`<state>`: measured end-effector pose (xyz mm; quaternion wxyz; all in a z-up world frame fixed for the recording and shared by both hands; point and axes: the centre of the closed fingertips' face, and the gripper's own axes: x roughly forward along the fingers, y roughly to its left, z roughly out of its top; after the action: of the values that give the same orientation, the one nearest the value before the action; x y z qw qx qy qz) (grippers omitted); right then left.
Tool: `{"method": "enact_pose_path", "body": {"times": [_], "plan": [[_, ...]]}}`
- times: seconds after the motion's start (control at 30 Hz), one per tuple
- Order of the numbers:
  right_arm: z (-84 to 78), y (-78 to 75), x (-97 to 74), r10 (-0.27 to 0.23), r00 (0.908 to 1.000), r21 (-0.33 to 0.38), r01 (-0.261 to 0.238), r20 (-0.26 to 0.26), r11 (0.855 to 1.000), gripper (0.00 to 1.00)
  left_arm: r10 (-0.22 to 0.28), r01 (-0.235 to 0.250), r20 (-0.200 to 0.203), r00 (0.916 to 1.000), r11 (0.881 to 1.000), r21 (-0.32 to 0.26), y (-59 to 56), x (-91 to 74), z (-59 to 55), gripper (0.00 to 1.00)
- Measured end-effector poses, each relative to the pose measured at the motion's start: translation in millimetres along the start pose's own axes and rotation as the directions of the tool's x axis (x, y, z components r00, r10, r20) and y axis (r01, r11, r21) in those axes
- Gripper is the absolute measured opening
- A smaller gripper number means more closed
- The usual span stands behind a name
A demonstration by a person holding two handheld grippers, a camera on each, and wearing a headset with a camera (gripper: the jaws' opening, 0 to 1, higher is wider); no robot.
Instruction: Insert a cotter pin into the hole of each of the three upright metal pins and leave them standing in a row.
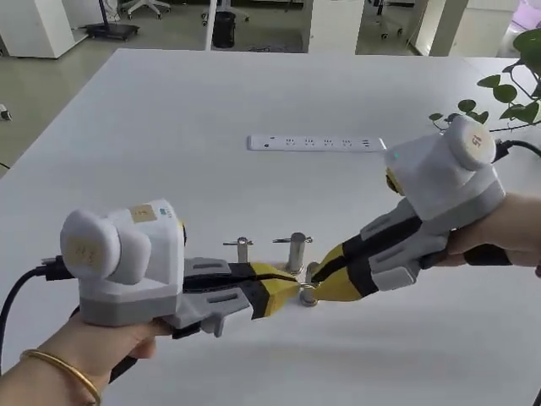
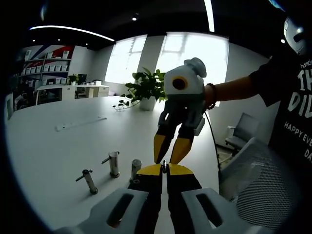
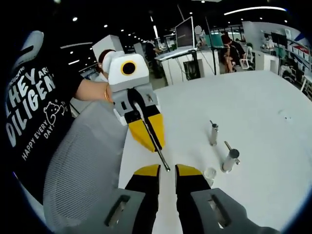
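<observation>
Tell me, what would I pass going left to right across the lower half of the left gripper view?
Left pin → middle pin → bare pin → right gripper → chair.

Power strip (image 1: 316, 143), potted plant (image 1: 512, 93)

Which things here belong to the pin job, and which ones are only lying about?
Job: bare metal pin, fitted pin, second fitted pin, cotter pin shut in the left tool, right tool.
Lying about: power strip, potted plant.
</observation>
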<state>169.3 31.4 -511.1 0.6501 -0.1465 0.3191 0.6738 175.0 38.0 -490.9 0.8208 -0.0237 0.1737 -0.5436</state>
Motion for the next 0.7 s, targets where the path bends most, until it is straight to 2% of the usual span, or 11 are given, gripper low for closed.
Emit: {"method": "enact_pose_path", "body": {"times": [0.13,0.37,0.7], "plan": [[-1.1,3.9,0.8,0.022,0.9998,-0.006,-0.022,-0.004,1.0,0.06,-0.032,0.032,-0.008,0.9995,0.999,0.019,-5.5,0.9,-1.2,0.0],[-1.9,10.8,2.0,0.053,0.9985,-0.02,-0.053,-0.014,0.998,0.04,-0.058,0.058,-0.001,0.9983,0.998,0.031,-9.3,1.3,-0.5,0.0],[-5.1,16.1,2.8,0.074,0.9967,-0.046,-0.076,-0.032,0.996,0.0,-0.075,0.076,-0.008,0.9971,0.996,0.041,-12.1,1.2,-1.9,0.0]]}}
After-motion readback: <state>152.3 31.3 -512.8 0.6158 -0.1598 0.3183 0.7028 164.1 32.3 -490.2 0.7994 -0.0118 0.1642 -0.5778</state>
